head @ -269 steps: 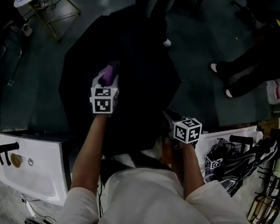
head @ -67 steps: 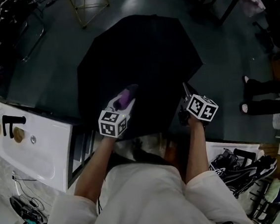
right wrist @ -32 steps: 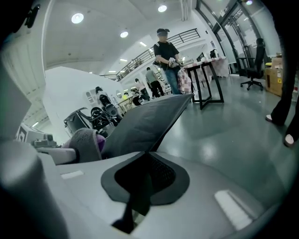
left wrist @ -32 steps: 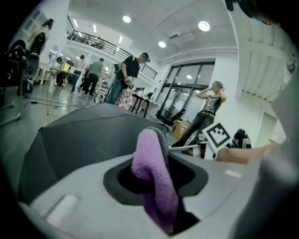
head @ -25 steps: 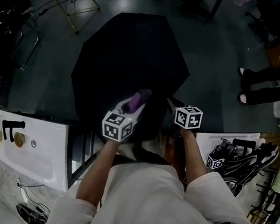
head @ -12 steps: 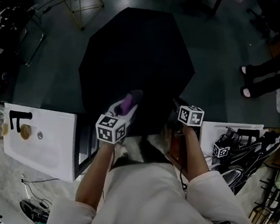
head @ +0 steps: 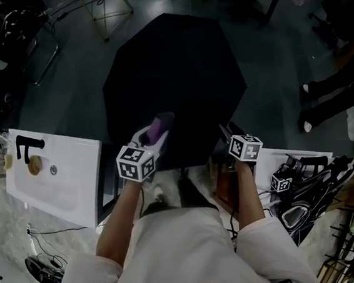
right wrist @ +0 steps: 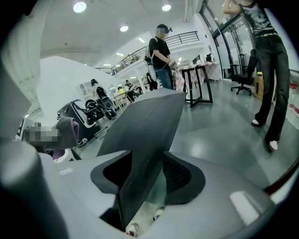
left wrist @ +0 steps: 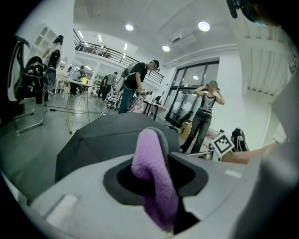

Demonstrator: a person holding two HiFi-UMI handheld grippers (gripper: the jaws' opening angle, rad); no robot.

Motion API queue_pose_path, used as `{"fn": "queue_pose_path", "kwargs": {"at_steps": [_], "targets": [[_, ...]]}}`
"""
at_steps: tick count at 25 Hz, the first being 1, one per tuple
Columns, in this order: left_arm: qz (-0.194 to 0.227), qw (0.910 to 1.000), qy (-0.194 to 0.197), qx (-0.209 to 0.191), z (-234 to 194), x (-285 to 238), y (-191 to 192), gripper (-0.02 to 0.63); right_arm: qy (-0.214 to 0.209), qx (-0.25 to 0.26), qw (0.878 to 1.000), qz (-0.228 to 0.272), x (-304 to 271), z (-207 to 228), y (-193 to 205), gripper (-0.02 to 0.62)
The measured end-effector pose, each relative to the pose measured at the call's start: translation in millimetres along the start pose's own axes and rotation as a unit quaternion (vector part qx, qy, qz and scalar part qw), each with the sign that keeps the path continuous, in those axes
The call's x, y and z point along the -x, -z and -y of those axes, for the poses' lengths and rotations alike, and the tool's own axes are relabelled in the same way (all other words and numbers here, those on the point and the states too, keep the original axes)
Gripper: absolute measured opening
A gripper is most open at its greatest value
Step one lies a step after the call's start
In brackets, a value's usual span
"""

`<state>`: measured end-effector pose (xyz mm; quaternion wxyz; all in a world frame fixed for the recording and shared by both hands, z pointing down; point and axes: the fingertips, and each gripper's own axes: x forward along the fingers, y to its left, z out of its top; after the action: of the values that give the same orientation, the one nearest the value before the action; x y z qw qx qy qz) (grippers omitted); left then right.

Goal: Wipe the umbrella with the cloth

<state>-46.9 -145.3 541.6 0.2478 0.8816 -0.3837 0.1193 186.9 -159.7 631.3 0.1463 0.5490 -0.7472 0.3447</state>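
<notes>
Umbrella (head: pixel 173 75) on floor (head: pixel 71 92), washbasin (head: pixel 62 187) at its left — person's legs (head: pixel 332 93) right

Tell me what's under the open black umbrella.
Only the dark floor around the umbrella shows. Its canopy covers everything beneath, shaft and handle included. At the near edge, one panel stands, not pinched, between the opening jaws of the right claw.
</notes>
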Motion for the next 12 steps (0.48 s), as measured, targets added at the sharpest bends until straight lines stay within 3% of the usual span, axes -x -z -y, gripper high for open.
{"fn": "queue_pose_path", "kwargs": {"at_steps": [5,12], "targets": [[0.019,0.9997,-0.004,-0.016,-2,21,-14,0.141,0.026,0.001,0.999,0.035,36,-14,-13,0.213],[0.061,0.9956,-0.025,-0.066,-1,71,-39,0.141,0.012,0.047,0.994,0.094,94,-66,-38,0.193]]}}
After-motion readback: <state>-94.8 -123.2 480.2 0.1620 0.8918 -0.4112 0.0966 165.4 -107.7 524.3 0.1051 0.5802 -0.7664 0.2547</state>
